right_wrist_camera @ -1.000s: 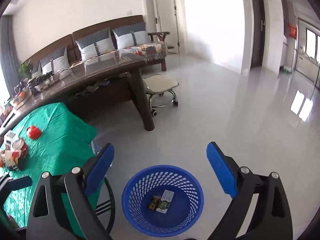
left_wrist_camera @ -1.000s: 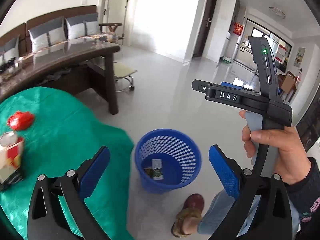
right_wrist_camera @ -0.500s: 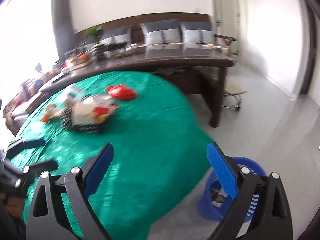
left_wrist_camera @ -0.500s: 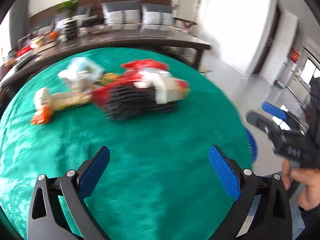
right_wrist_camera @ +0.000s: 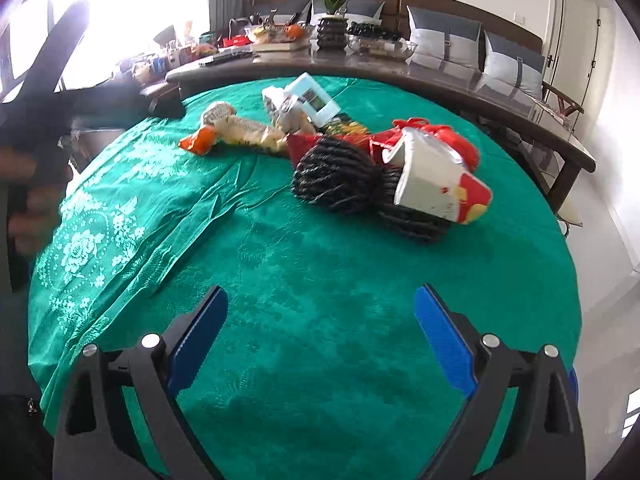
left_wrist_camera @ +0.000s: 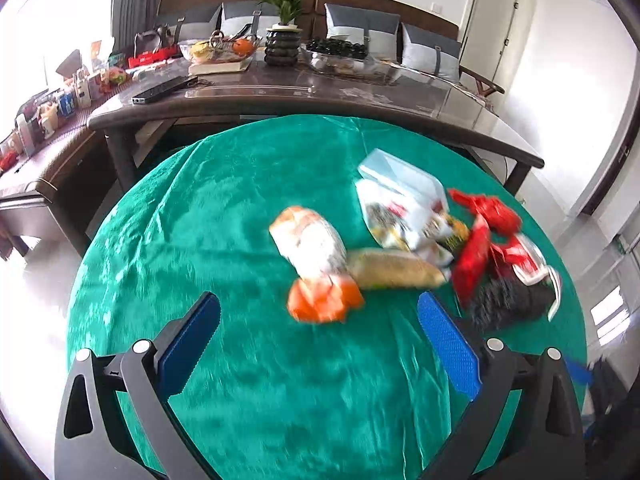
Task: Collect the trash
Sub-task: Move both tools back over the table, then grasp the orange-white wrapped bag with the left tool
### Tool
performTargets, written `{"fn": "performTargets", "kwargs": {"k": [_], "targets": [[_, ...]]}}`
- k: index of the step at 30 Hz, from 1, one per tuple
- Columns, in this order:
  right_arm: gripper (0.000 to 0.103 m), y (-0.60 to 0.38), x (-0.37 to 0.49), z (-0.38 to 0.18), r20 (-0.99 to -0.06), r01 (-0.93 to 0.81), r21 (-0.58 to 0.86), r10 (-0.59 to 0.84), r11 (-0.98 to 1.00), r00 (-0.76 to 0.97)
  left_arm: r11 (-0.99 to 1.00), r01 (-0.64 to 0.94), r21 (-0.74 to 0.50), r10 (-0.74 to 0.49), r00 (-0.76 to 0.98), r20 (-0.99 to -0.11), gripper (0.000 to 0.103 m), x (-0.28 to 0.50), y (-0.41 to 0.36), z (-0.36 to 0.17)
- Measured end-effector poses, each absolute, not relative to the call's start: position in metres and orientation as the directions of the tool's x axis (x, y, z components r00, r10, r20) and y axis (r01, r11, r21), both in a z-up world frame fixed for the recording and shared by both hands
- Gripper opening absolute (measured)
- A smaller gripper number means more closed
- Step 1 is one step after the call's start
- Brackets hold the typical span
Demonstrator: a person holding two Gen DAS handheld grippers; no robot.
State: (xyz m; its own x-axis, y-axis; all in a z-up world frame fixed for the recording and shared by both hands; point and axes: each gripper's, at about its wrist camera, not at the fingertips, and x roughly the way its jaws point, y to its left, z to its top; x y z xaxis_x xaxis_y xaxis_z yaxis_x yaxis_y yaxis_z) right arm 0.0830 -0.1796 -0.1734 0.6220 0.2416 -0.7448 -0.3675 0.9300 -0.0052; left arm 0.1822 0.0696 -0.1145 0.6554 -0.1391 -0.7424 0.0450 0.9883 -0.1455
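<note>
Both views swung from the bin to crinkled wrappers — left tongs and right tongs wide (empty).

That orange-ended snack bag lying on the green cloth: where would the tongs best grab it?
Probably at the crumpled orange end of the snack bag. It is the narrowest, flattest part and points toward the open left tongs, so coming straight in from the near side looks simplest. The far end touches the tan wrapper, which could get caught.
</note>
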Motion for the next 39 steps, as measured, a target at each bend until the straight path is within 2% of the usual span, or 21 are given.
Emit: {"fn": "performTargets", "kwargs": {"k": [8, 11, 12, 13, 14, 16, 22, 26, 36, 39], "targets": [[0.092, -0.169, 0.078, -0.185, -0.767, -0.384, -0.047, 0.213, 0.922, 0.605, 0.962, -0.028, -0.271, -0.214, 0.539, -0.815, 0.097, 0.261, 0.091, -0.141], [0.092, -0.168, 0.078, -0.186, -0.769, -0.377, -0.054, 0.203, 0.925, 0.606, 0.943, -0.057, -0.327, -0.259, 0.489, -0.833, 0.081, 0.273, 0.094, -0.157], [0.092, -0.168, 0.078, -0.186, -0.768, -0.375, -0.054, 0.201, 0.926, 0.608, 0.939, -0.061, -0.338, -0.269, 0.480, -0.835, 0.079, 0.274, 0.094, -0.161], [0.092, -0.169, 0.079, -0.186, -0.766, -0.370, -0.052, 0.201, 0.927, 0.611, 0.936, -0.063, -0.346, -0.276, 0.476, -0.835, 0.070, 0.274, 0.094, -0.163], [0.092, -0.170, 0.079, -0.186, -0.764, -0.365, -0.048, 0.201, 0.930, 0.613, 0.934, -0.066, -0.351, -0.280, 0.475, -0.835, 0.057, 0.274, 0.095, -0.166], [0.092, -0.171, 0.081, -0.185, -0.764, -0.354, -0.036, 0.203, 0.934, 0.612, 0.923, -0.064, -0.380, -0.305, 0.481, -0.822, 0.052, 0.273, 0.097, -0.167], [0.092, -0.182, 0.088, -0.186, -0.768, -0.324, 0.030, 0.230, 0.945, 0.598, 0.933, -0.049, -0.358, -0.281, 0.524, -0.804, 0.049, 0.255, 0.115, -0.151], [0.092, -0.190, 0.090, -0.186, -0.766, -0.301, 0.082, 0.253, 0.950, 0.591, 0.954, 0.016, -0.298, -0.264, 0.513, -0.817, 0.049, 0.231, 0.116, -0.137], [0.092, -0.220, 0.097, -0.181, -0.742, -0.214, 0.222, 0.307, 0.951, 0.596, 0.947, 0.216, -0.238, -0.314, 0.464, -0.829, 0.050, 0.153, 0.059, -0.146], [0.092, -0.229, 0.105, -0.178, -0.754, -0.190, 0.202, 0.276, 0.961, 0.596, 0.953, 0.231, -0.198, -0.290, 0.488, -0.823, 0.050, 0.146, 0.044, -0.152]]}}
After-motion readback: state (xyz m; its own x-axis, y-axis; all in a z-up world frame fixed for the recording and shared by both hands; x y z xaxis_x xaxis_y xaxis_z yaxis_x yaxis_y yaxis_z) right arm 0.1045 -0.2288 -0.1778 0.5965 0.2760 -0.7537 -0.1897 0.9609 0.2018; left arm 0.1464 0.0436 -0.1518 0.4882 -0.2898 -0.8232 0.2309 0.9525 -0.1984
